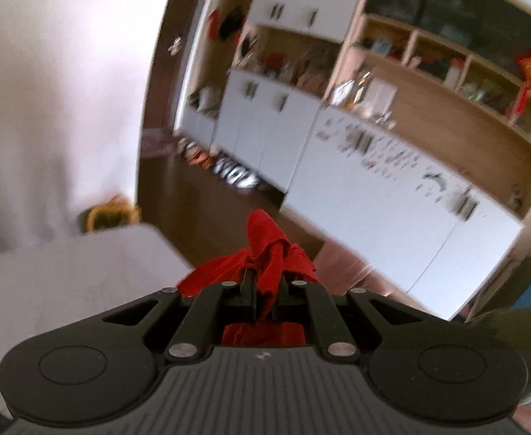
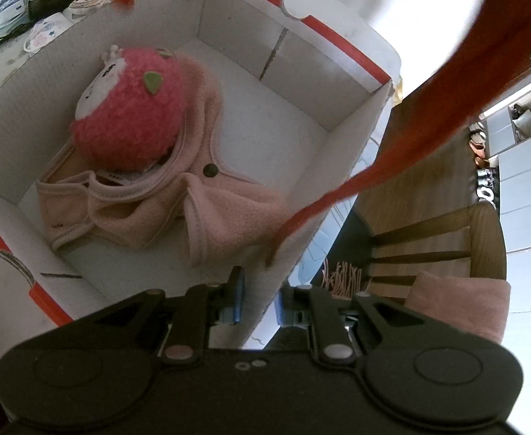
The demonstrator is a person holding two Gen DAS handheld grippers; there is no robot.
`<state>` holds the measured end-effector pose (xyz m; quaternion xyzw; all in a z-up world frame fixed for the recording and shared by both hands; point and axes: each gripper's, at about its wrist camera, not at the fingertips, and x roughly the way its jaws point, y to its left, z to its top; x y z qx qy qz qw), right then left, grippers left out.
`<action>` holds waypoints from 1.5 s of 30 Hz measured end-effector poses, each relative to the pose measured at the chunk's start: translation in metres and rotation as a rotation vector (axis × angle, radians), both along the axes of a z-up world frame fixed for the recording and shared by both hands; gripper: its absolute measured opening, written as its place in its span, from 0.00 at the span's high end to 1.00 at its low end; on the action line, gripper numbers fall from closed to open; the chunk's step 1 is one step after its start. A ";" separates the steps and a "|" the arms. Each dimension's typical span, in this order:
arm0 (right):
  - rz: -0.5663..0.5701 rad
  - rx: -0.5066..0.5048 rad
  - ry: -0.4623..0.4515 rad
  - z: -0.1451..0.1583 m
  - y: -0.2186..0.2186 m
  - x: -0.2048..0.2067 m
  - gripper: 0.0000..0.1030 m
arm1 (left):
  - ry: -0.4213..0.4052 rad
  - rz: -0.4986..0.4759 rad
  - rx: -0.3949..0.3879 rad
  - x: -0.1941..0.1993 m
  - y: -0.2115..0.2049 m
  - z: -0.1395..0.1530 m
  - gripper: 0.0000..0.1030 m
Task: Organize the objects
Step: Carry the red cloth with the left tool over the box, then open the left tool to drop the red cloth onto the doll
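Left gripper: your left gripper [image 1: 265, 282] has its jaws clamped tight on the red cloth [image 1: 265, 243], which bunches up past the fingertips toward 12 o'clock.
Red cloth: from your right wrist camera it hangs as a long strip [image 2: 428, 123] sweeping from 1 o'clock down to the box's near corner.
Right gripper: your right gripper [image 2: 260, 297] pinches the near wall of the cardboard box [image 2: 291, 83], one pad inside, one outside.
Box contents: a pink plush toy [image 2: 128, 108] sits at 10 o'clock on a pale pink garment [image 2: 207, 217].
Surroundings: white cabinets [image 1: 374, 199] blur at 2 o'clock; a wooden chair [image 2: 439, 246] stands at 3 o'clock.
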<state>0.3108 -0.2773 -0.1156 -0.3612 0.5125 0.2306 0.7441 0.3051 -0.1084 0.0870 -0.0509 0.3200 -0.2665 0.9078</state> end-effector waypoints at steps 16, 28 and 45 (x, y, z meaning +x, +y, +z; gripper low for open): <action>-0.003 0.001 0.007 -0.001 -0.001 0.003 0.85 | 0.266 0.000 0.268 0.031 -0.018 -0.127 0.94; -0.007 0.002 0.011 -0.002 -0.002 0.005 0.86 | 0.323 0.000 0.410 0.046 -0.023 -0.154 0.92; -0.002 -0.003 0.011 -0.002 -0.002 0.004 0.85 | 0.276 -0.002 0.399 0.032 -0.022 -0.141 0.24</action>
